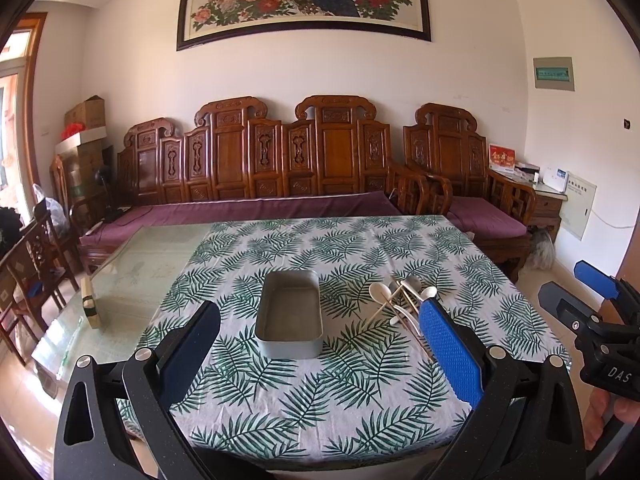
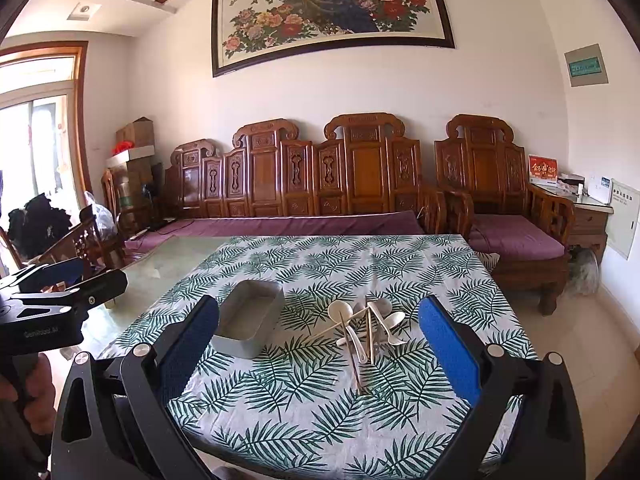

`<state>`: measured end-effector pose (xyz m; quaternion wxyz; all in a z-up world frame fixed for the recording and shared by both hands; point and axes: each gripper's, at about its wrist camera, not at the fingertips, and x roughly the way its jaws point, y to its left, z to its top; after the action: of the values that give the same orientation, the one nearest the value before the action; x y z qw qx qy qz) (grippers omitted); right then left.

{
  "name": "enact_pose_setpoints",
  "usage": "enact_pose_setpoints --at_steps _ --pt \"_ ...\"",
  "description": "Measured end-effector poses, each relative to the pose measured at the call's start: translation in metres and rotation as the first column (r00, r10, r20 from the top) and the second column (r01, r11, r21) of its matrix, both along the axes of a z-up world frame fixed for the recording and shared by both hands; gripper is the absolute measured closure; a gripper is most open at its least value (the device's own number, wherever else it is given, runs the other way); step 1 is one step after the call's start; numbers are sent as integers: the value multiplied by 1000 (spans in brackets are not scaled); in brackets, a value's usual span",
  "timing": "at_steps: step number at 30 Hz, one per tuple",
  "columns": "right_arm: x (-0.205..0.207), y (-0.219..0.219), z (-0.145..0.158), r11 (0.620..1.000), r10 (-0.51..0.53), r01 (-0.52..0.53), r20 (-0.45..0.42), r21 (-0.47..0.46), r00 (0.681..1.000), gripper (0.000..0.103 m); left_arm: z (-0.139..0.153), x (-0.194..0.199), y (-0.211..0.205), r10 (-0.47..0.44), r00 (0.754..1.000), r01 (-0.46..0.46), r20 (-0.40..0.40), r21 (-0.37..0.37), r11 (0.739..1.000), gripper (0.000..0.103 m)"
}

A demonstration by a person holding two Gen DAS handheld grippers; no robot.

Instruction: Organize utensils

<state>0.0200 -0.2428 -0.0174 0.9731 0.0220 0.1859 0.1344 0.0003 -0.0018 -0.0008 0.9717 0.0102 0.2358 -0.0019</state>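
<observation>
White letters "DAS" stand on the right gripper (image 1: pixel 600 292) body; "GenRobot.AI" stands on the left gripper (image 2: pixel 52 276) body; other wall and box lettering is unreadable

Tin and utensil pile side by side on the counter.

The tin (image 1: pixel 289 314) sits on the cloth (image 1: pixel 340 400) that covers the right part of the counter (image 1: pixel 132 272); the pile of spoons and chopsticks (image 2: pixel 366 328) lies just right of it, apart. A small block (image 1: pixel 90 302) stands on the bare left part. Behind the counter runs the bench (image 1: pixel 256 168), an armchair (image 1: pixel 472 184) to its right.
</observation>
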Motion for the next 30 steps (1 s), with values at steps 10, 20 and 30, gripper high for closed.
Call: enact_pose_setpoints --at_steps 10,20,30 --pt "-2 1 0 1000 0 0 0 0 1000 3 1 1 -2 0 1000 0 1 1 1000 6" --pt "-1 0 0 1000 0 0 1 1 1000 3 3 1 -6 -1 1000 1 -1 1 1000 6" --pt "-1 0 0 1000 1 -1 1 2 1000 3 3 1 -9 -1 1000 1 -1 3 1000 6"
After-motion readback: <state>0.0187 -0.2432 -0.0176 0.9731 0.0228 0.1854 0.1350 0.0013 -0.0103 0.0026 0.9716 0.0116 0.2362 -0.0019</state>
